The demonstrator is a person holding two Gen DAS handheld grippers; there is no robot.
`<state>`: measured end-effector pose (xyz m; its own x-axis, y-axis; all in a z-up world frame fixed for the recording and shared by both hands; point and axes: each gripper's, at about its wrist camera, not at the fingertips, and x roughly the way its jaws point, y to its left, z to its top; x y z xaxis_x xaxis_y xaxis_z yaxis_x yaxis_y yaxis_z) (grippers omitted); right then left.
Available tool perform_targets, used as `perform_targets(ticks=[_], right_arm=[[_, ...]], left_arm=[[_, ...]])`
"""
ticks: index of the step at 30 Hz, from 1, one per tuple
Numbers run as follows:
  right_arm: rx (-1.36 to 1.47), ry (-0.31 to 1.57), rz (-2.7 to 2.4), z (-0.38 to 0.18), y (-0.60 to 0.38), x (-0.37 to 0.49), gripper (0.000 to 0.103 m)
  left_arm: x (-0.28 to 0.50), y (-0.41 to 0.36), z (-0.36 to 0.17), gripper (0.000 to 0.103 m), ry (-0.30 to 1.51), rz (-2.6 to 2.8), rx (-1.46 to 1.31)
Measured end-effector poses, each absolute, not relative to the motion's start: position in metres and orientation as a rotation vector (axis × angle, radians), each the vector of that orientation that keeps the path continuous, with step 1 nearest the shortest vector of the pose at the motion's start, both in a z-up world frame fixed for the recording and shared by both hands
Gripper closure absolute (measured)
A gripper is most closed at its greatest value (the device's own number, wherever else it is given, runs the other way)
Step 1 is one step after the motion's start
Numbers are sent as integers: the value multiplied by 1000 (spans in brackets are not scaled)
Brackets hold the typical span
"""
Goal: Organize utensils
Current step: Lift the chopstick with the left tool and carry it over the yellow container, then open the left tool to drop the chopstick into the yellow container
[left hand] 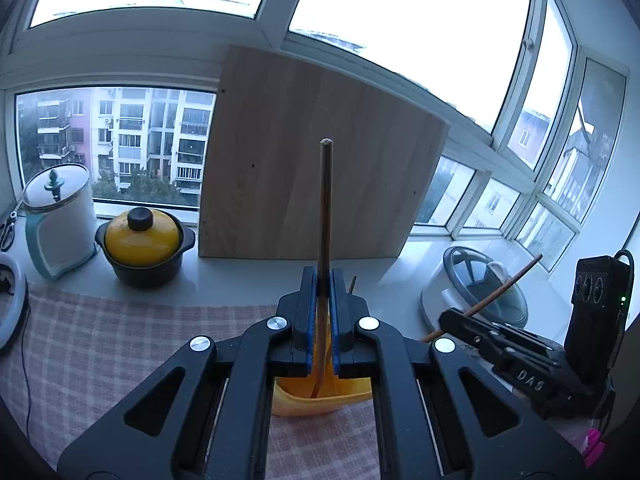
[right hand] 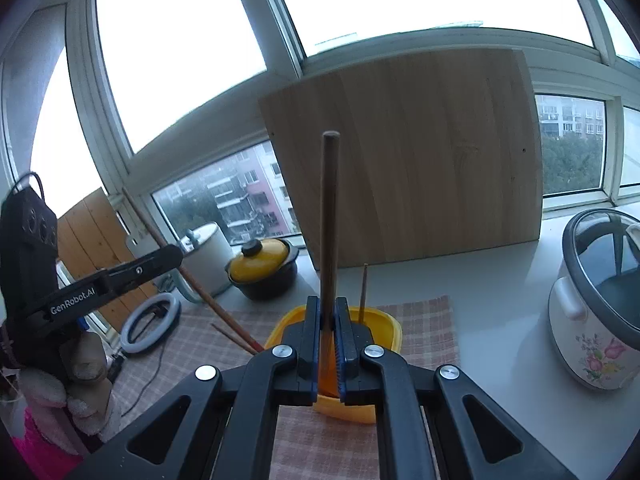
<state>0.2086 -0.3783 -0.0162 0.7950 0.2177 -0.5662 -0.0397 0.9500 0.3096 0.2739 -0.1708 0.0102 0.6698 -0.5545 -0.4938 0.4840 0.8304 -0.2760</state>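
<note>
both tongs are clenched: left tongs (left hand: 324, 280) grip 1 slim brown wooden chopstick (left hand: 325, 216) upright, right tongs (right hand: 328, 308) grip another chopstick (right hand: 330, 216), each with its lower end in the yellow holder (right hand: 394, 326) on the checked cloth (right hand: 424, 320).

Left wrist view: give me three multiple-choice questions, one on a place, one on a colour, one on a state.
1. Where does the wooden board stand?
A. Flat on the cloth
B. Upright against the window
C. On the rice cooker

2. What colour is the black pot's lid?
A. Yellow
B. Red
C. White

3. What state is the left gripper in?
A. Open, empty
B. Shut on a chopstick
C. Shut on the cloth

Key: 1 B, its bottom edge sits on the counter and it covers the glass. 2 A, a yellow dome with a black knob. 3 B, the stick rises from between the blue pads.
</note>
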Motion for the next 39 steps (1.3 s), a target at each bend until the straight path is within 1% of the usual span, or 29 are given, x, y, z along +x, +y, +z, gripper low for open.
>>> perform_targets(ticks=[9,17,27,31,33,35,36,37,39], right_arm=[[285,713,140,-47,-375,231,99],[282,778,136,-72,-374,240,99],[275,804,132,-82,-375,242,99],[276,804,131,-81,-374,241,97],[286,800,131,-81,-375,241,93],[290,792,127,-80,-376,239,77],[290,789,125,-79,-376,239,76],[290,786,122,-79,-376,238,76],[295,782,120,-77,-377,235,76]], left_arm=[[289,-204,-28,100,650,-571,-42],[297,-218,-51,100,710,-577,-23],[297,-220,-55,100,731,-583,-12],[296,-218,-52,100,723,-578,-22],[295,-217,-51,99,722,-576,-27],[294,-217,-51,99,720,-571,-22],[293,-216,-51,97,720,-569,-22],[292,-214,-50,94,717,-567,-27],[291,-212,-47,92,713,-566,-32]])
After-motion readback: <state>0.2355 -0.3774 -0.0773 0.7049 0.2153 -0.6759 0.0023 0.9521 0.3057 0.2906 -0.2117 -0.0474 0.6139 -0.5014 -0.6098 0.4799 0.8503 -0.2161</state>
